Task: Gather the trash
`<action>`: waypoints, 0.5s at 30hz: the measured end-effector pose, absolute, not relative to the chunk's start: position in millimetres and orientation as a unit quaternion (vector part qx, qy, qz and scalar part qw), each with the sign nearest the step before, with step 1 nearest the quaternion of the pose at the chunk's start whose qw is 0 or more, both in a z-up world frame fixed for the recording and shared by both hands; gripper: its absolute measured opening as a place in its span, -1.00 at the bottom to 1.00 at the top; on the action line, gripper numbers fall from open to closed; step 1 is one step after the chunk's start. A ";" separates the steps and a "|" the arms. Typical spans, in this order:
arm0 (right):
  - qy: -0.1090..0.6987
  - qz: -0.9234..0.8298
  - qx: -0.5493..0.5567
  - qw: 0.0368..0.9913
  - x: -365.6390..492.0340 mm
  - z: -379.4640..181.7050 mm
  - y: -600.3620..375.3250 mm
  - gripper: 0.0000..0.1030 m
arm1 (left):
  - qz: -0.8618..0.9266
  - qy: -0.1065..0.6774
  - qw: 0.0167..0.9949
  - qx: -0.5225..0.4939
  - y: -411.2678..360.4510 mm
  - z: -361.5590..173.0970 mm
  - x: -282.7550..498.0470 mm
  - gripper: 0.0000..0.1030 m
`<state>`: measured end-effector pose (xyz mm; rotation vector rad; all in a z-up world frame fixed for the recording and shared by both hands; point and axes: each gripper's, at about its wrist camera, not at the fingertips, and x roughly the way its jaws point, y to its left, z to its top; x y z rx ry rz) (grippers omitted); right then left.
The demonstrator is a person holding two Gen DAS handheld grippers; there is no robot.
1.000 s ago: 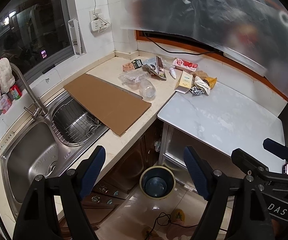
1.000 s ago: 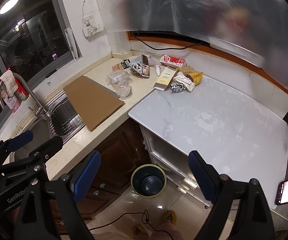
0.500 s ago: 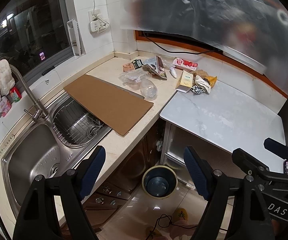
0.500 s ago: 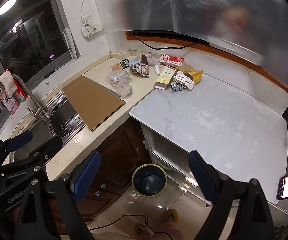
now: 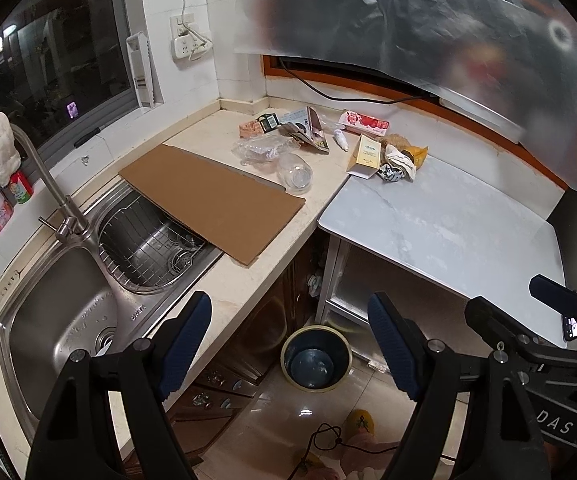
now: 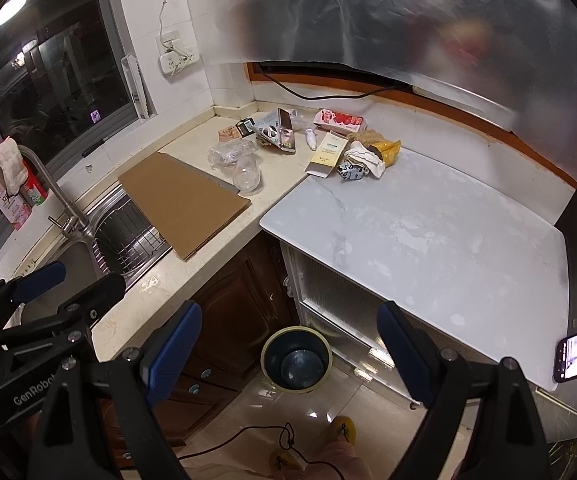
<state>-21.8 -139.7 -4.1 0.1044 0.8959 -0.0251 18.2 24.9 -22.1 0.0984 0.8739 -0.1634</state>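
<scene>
Both the left tongs [image 5: 290,330] and right tongs [image 6: 290,342] gaped wide and empty above the bin [image 5: 315,357], trash [image 5: 398,160] on the bench [image 5: 244,280].

Left gripper [image 5: 290,336] and right gripper [image 6: 288,344]: black frames, blue finger pads, silver screws; white "GenRobot", "DAS" lettering.

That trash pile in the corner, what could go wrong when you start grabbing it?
The clear cup lies tipped on its side by the cardboard; a nudge might roll it away. The cardboard overhangs the sink, so bumping it could drop it in. The bin sits on the floor, far below the pile, so light wrappers might miss it.
</scene>
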 end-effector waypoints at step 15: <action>0.435 -0.022 0.060 0.898 0.3 -6.1 -162.3 0.75 | -0.133 0.443 0.886 0.036 5.0 -32.1 56.4 0.55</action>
